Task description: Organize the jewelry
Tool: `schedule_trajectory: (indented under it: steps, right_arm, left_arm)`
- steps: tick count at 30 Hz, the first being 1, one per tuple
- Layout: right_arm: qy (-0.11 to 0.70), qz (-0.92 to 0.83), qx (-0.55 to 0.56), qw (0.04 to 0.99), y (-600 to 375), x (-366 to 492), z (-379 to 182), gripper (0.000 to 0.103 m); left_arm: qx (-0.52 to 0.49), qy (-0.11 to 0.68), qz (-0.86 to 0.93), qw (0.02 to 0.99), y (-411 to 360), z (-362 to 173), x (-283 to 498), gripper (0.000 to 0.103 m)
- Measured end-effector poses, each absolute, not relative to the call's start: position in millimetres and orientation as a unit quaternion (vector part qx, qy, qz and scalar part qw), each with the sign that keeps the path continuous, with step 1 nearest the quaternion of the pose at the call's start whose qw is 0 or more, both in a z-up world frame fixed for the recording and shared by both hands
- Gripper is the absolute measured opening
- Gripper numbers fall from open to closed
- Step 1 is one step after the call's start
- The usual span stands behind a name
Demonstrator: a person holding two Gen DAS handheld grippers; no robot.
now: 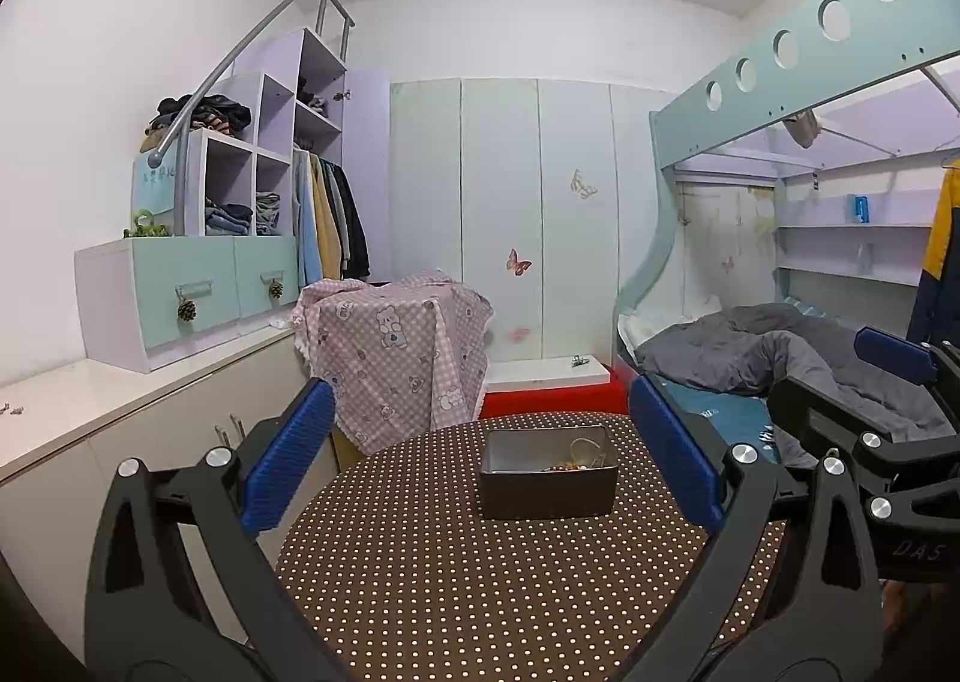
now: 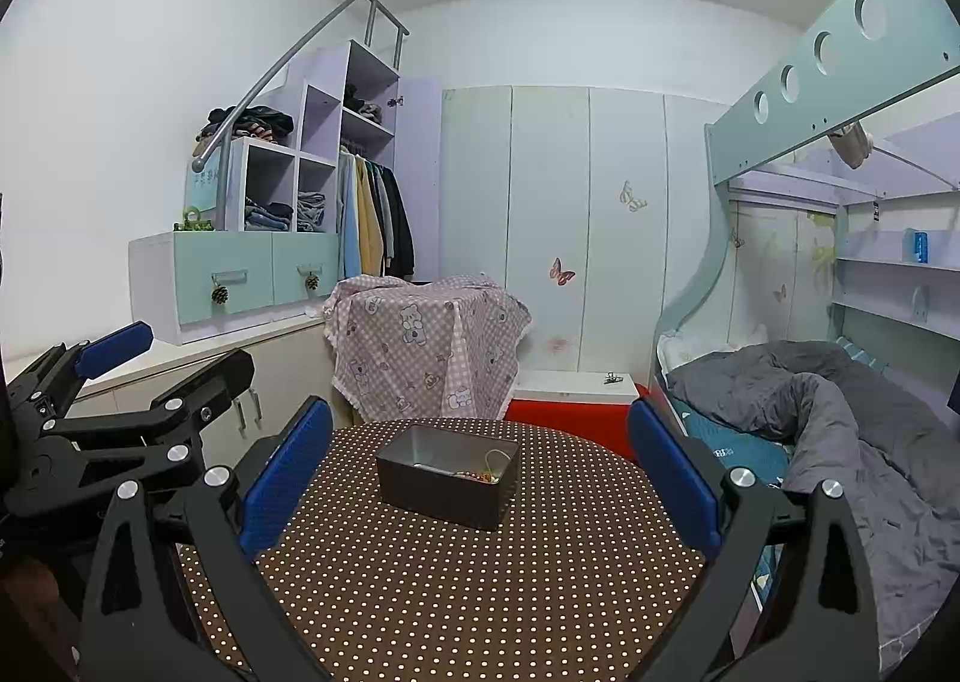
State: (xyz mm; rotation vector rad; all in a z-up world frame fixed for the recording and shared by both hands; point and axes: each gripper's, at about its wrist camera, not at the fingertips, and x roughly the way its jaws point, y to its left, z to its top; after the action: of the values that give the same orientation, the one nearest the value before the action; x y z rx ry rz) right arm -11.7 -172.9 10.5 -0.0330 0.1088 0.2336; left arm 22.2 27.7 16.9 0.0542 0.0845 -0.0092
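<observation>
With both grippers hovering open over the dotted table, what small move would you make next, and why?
Probably ease the right gripper forward and down toward the open metal box. Both it and the left gripper are open and hold nothing, and the jewelry lies tangled inside the box on the table, untouched.

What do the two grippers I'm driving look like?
Both look alike: the left gripper and right gripper have matte black frames with cut-outs, round silver bolts at the joints, and ribbed blue pads on their fingers. The right one shows pale "DAS" lettering on its body in the left view. No cables or sleeves are visible.
</observation>
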Motion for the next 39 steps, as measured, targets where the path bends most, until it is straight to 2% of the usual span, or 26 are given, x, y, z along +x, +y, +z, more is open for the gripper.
schedule_trajectory:
  steps: [39]
  right_arm:
    - [0.059,0.117,-0.014,0.991,-171.3,-9.2,6.5,0.095]
  left_arm:
    - [0.028,0.045,-0.006,0.999,31.4,11.9,26.1,0.097]
